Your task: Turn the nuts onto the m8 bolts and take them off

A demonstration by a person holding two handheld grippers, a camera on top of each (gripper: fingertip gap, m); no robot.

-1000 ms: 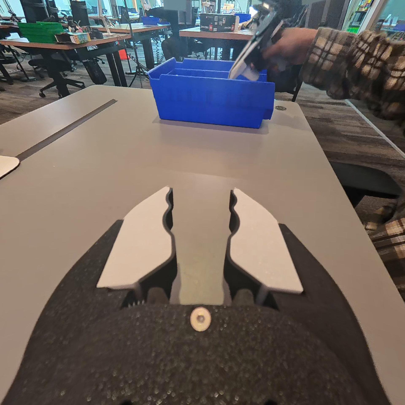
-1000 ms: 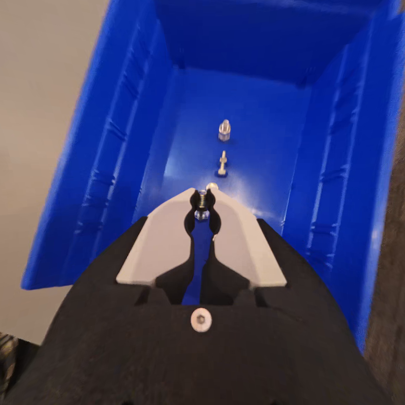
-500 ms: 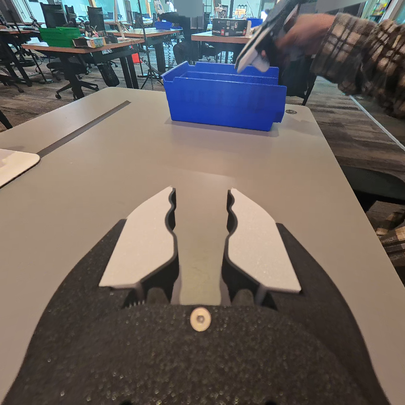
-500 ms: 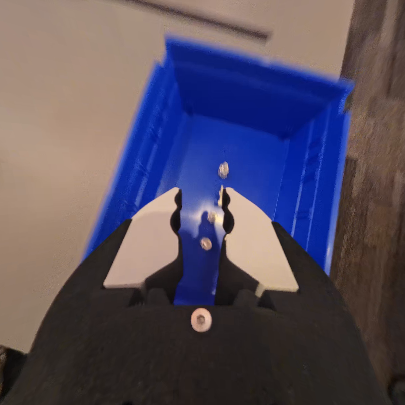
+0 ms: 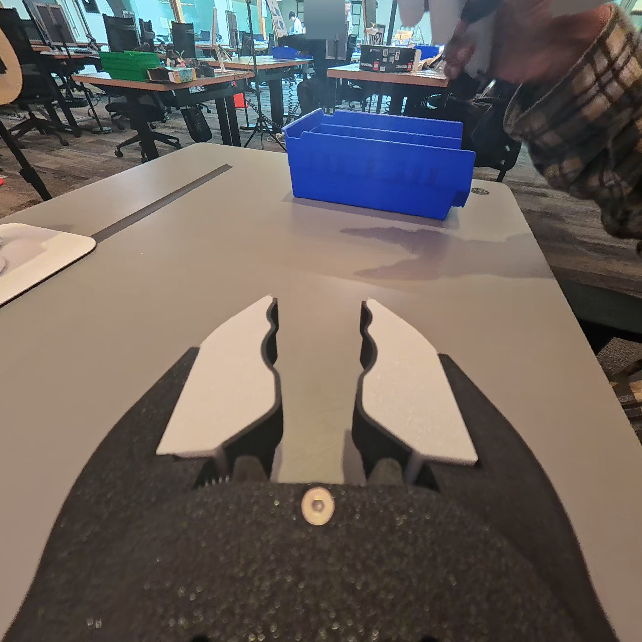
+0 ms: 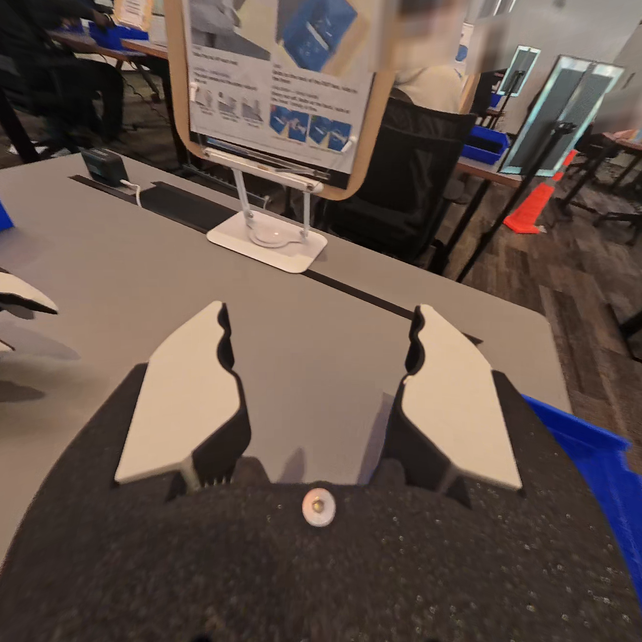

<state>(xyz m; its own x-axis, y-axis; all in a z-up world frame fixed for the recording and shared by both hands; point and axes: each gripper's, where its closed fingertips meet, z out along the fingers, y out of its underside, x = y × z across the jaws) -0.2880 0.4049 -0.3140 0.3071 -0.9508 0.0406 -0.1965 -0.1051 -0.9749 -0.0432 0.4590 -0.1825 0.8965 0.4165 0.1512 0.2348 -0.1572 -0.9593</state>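
The blue bin (image 5: pixel 378 173) stands at the far right of the grey table (image 5: pixel 208 278); its corner also shows in the right wrist view (image 6: pixel 590 462) at lower right. The bolts and nuts are not visible now; the bin's inside is hidden. My left gripper (image 5: pixel 319 300) is open and empty, low over the table well short of the bin. My right gripper (image 6: pixel 320 305) is wide open and empty, above the table beside the bin, facing across the table. The left gripper's fingertip (image 6: pixel 24 298) shows at the left edge of the right wrist view.
A hand in a plaid sleeve (image 5: pixel 573 121) is above the bin's right side. A clipboard stand (image 6: pixel 271 90) with a white base (image 6: pixel 267 243) sits at the table's far edge, next to a dark cable slot. A small black box (image 6: pixel 102 166) lies farther left.
My right gripper let go of the bolt with its nut inside the bin, opened wide, rose out and swung away to face across the table. My left gripper shifted slightly and stayed open.
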